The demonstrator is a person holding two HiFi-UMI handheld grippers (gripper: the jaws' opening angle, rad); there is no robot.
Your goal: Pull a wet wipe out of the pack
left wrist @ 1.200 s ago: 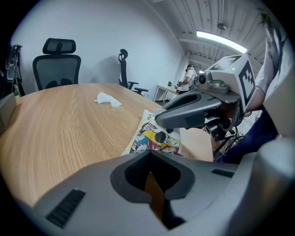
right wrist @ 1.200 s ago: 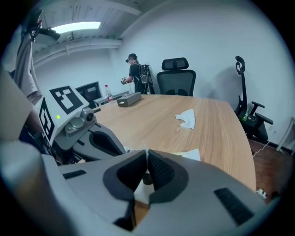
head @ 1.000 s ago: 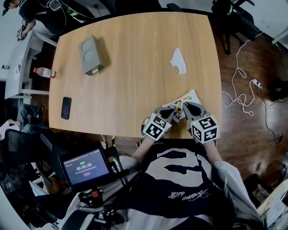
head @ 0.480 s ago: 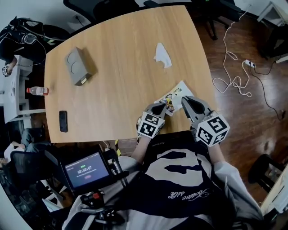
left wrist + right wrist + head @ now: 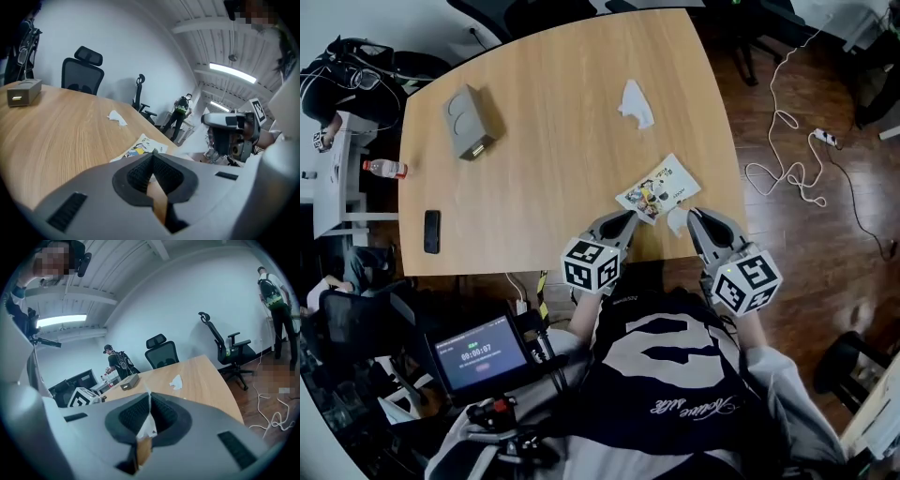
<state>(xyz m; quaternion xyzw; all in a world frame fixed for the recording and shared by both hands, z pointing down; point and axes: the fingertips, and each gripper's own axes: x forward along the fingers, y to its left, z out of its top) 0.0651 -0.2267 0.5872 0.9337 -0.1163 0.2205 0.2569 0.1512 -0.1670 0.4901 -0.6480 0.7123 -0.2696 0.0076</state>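
Observation:
The wet wipe pack [image 5: 658, 195], flat with a colourful print, lies on the wooden table [image 5: 553, 169] near its front edge; it also shows in the left gripper view [image 5: 140, 146]. My right gripper [image 5: 692, 216] is shut on a white wet wipe [image 5: 677, 221], and a corner of that wipe [image 5: 149, 422] shows pinched between its pads. The wipe hangs between that gripper and the pack's near edge; I cannot tell whether it is free of the pack. My left gripper [image 5: 630, 217] hovers just in front of the pack, jaws together with nothing seen between them [image 5: 153, 154].
A crumpled used wipe [image 5: 636, 103] lies at the far right of the table, a grey box [image 5: 467, 122] at the far left, and a black phone [image 5: 432, 231] by the left edge. A bottle [image 5: 384, 169] stands on a side desk. Cables [image 5: 787, 159] trail over the floor.
Both grippers have risen and drawn back toward the table's front edge. The right one has pulled the white wipe away from the pack, and the left has lifted off the pack.

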